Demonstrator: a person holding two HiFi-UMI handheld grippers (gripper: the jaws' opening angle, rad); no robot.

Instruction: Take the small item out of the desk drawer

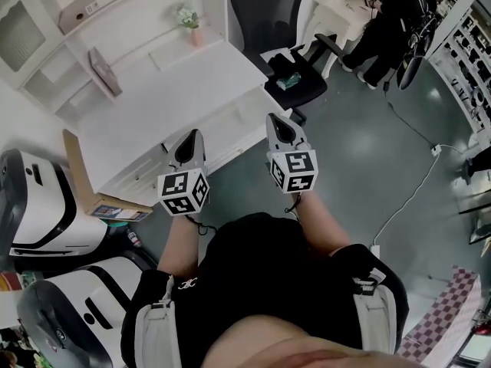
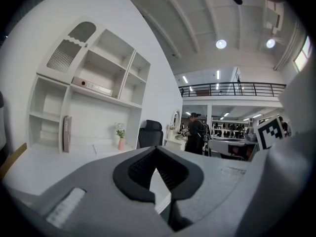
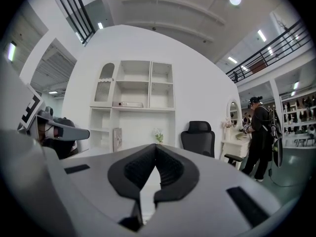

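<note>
A white desk (image 1: pixel 176 90) with a shelf unit stands ahead of me, and its drawer fronts (image 1: pixel 230 133) along the near edge look closed. No small item shows in any view. In the head view my left gripper (image 1: pixel 192 138) hovers just short of the desk's front edge, and my right gripper (image 1: pixel 277 119) hangs beside it, off the desk's right corner. In the left gripper view, the left gripper (image 2: pixel 157 152) has its jaws shut with nothing between them. My right gripper (image 3: pixel 156 149) is likewise shut and empty in its own view.
A black office chair (image 1: pixel 280 29) with a teal object (image 1: pixel 289 81) on its seat stands right of the desk. White machines (image 1: pixel 38 205) and a cardboard sheet (image 1: pixel 77 167) sit on the left. A person (image 1: pixel 391 21) stands at another desk at the back right. A cable (image 1: pixel 406 198) crosses the floor.
</note>
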